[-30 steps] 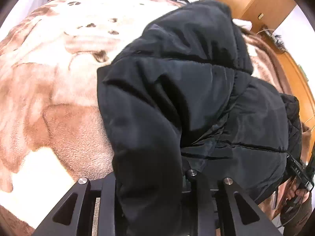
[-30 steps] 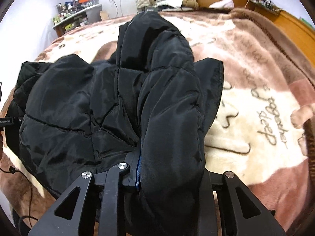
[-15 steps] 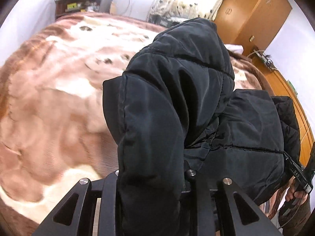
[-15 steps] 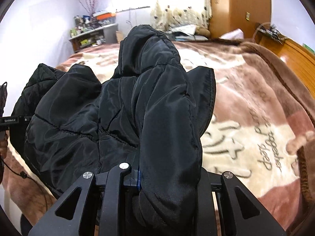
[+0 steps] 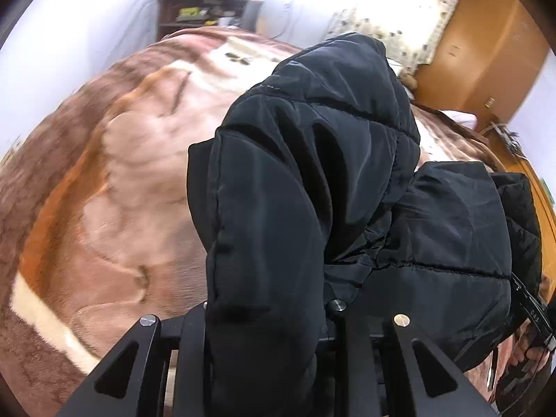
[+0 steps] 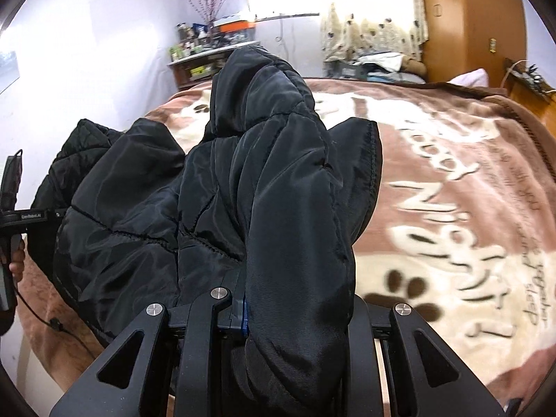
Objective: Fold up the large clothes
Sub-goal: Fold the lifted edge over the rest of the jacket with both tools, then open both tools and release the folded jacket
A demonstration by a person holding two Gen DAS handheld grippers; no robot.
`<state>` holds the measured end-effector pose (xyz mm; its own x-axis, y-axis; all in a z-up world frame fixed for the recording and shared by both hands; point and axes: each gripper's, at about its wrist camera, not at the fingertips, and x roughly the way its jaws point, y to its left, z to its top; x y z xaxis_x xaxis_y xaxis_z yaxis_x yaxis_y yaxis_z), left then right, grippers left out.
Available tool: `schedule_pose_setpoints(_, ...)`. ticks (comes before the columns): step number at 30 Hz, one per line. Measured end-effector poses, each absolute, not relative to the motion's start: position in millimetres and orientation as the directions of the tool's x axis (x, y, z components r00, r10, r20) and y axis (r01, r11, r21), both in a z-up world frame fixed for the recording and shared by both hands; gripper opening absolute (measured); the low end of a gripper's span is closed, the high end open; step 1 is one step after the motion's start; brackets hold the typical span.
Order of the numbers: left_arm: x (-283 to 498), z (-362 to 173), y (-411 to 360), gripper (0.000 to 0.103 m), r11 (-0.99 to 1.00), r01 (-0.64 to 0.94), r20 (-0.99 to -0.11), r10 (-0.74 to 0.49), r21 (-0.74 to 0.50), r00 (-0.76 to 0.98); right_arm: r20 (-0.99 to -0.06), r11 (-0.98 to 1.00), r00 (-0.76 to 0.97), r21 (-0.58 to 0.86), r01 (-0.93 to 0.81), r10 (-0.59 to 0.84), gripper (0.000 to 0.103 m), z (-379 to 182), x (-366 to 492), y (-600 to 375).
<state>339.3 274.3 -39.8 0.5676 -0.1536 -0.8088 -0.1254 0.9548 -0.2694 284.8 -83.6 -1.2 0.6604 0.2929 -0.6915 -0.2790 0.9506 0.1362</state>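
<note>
The left gripper is clenched on a thick fold of the black jacket, which drapes over its fingers and hides their tips. The right gripper likewise grips a padded fold of the jacket, its fingertips buried in the cloth. The jacket hangs bunched between both grippers, held up above the bed; how much of it touches the blanket cannot be told. The blanket is blurred in the left view. At the frame edges the opposite handles show only in part. A shelf stands behind the bed.
</note>
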Motion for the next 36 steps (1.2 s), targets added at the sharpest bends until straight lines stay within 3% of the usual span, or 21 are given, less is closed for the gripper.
schedule_pose_setpoints(8,347,-69,321,0.026,0.959,-0.19,-0.822,-0.069,-0.211,0.566,-0.709,0.937,0.621,0.175,-0.303,0.334,0.023,-31,311,-46)
schedule_pose_setpoints(21,355,-111,342,0.035,0.951,-0.209,-0.841,-0.084,-0.228,0.534,-0.757,0.958,0.592,0.165,-0.236,0.276,0.025,-75,325,-39)
schedule_pose_setpoints(29,354,-119,348,0.055,0.942,-0.237,-0.851,-0.083,-0.236,0.519,-0.777,0.961,0.569,0.181,-0.208,0.269,0.034,-87,319,-40)
schedule_pose_setpoints(36,350,-119,352,0.065,0.938,-0.258,-0.855,-0.071,-0.233,0.513,-0.792,0.969,0.561,0.172,-0.176,0.243,0.044,-86,321,-41)
